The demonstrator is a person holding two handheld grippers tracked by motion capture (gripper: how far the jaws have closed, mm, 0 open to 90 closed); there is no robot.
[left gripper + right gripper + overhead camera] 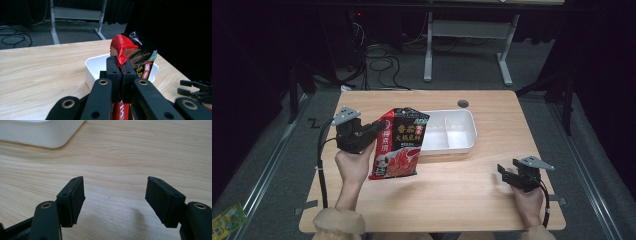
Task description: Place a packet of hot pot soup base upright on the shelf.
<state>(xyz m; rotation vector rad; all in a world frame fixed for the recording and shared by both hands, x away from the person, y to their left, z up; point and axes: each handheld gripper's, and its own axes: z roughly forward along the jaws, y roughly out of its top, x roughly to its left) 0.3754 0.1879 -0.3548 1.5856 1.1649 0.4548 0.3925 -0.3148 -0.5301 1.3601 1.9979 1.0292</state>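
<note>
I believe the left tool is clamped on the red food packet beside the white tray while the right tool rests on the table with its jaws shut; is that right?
Not quite. The right tool has its jaws wide apart, with bare table between them, as the right gripper view shows. The rest holds: the left tool is clamped on the red packet beside the white tray.

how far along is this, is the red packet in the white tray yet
Not yet. Done: the left gripper has its jaws shut on the red packet and holds it up beside the white tray, whose compartments look empty. In hand: the carry itself. Left, probably: setting the packet in the tray and letting go. The right gripper rests open over the table, holding nothing.
</note>
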